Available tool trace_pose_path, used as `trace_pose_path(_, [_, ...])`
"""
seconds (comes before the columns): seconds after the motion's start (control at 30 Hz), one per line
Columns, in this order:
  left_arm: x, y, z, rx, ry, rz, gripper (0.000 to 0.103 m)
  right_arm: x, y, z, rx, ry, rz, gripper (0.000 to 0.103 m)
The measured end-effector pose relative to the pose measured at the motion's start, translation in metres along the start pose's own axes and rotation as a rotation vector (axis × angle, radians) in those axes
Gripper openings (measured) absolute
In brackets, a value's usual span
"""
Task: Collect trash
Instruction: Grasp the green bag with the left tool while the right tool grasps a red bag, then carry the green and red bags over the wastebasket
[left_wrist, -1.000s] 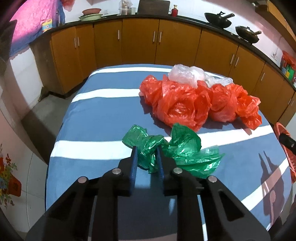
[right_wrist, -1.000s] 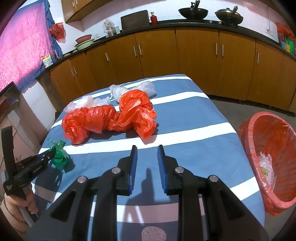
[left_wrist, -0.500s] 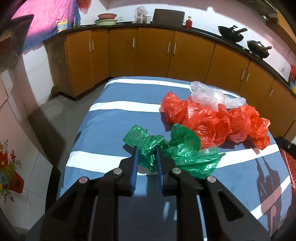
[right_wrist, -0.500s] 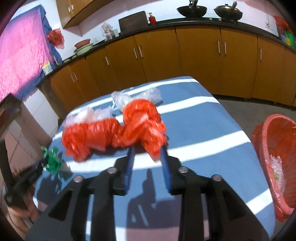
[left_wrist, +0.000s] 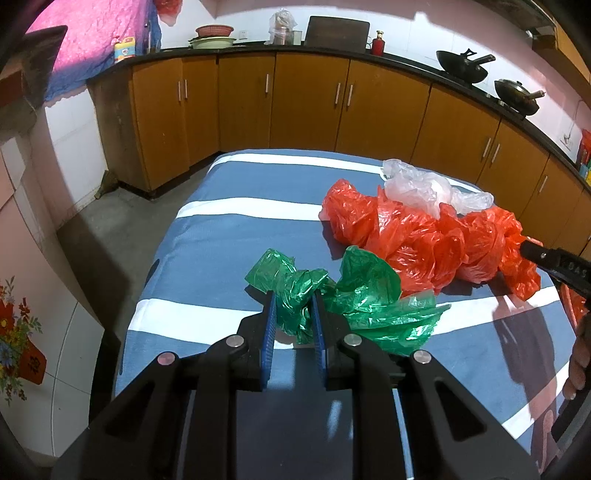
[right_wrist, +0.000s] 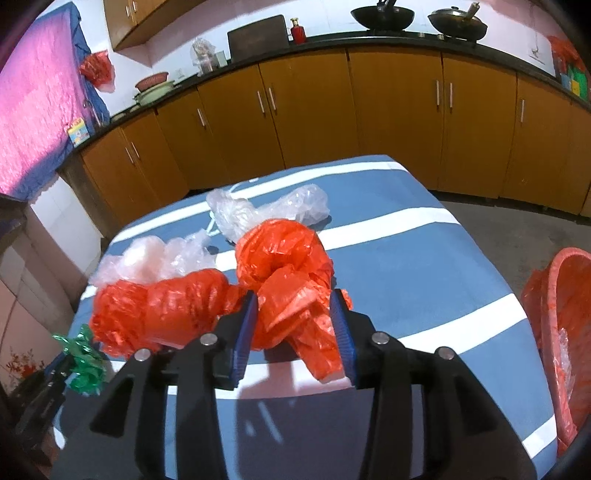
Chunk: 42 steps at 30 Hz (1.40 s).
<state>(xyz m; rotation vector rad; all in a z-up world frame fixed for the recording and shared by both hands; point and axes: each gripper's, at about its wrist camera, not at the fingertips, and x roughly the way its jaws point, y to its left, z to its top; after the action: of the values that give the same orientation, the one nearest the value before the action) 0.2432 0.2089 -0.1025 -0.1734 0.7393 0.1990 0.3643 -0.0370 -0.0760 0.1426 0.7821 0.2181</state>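
Left gripper (left_wrist: 292, 308): jaws narrow, clamped on a bunched section of the green plastic bag (left_wrist: 354, 295). Remainder of that bag spread to the right of the jaws and just ahead of them, resting on the blue-and-white striped tablecloth (left_wrist: 229, 236). Further ahead and to the right of the left jaws: crumpled red plastic bags (left_wrist: 424, 240), with clear plastic bags (left_wrist: 424, 188) beyond them, touching the red pile.

Right gripper (right_wrist: 293, 308): jaws opening, at a moderate gap. One lobe of the red plastic bags (right_wrist: 288, 280) between the blue pads (right_wrist: 246, 332); firm contact of the pads with the plastic cannot be told. Second red lobe just left of the right jaws. Clear plastic bags (right_wrist: 258, 210) ahead of the jaws and to their left, behind the red pile. Green plastic bag (right_wrist: 83, 363) far to the left of the right jaws, low in the right wrist view, held in the tip of the left gripper (right_wrist: 62, 367).

Red basket (right_wrist: 561, 332) to the right of the right jaws, off the table edge, with clear plastic inside. Wooden cabinets (right_wrist: 314, 110) beyond the table, well ahead of both jaw sets. Part of a hand (left_wrist: 578, 354) at the right edge of the left wrist view.
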Motion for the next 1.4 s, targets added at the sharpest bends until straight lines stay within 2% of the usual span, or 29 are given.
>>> trace_pose_path(0.03, [0.0,0.0,0.0,0.0,0.0,0.0,0.019,0.003,0.0,-0.001,-0.007,0.01,-0.002,0.039])
trace_pose_path(0.1, [0.0,-0.001,0.0,0.001,0.001,0.001,0.019,0.006,0.0,-0.004,-0.017,0.024,-0.001,0.022])
trace_pose_path(0.2, [0.0,-0.002,-0.001,0.001,0.001,0.0,0.019,0.008,-0.004,-0.011,-0.034,0.044,0.001,0.011])
trace_pose_path(0.7, [-0.026,-0.025,0.003,0.044,-0.049,-0.048,0.019,-0.048,-0.054,-0.021,0.012,-0.035,-0.067,0.007])
trace_pose_path(1.13, [-0.057,-0.088,0.015,0.128,-0.118,-0.14,0.019,-0.116,-0.086,-0.018,0.032,-0.132,-0.099,0.007])
trace_pose_path(1.4, [-0.074,-0.145,0.017,0.196,-0.147,-0.223,0.019,-0.163,-0.121,-0.022,0.061,-0.199,-0.157,0.007])
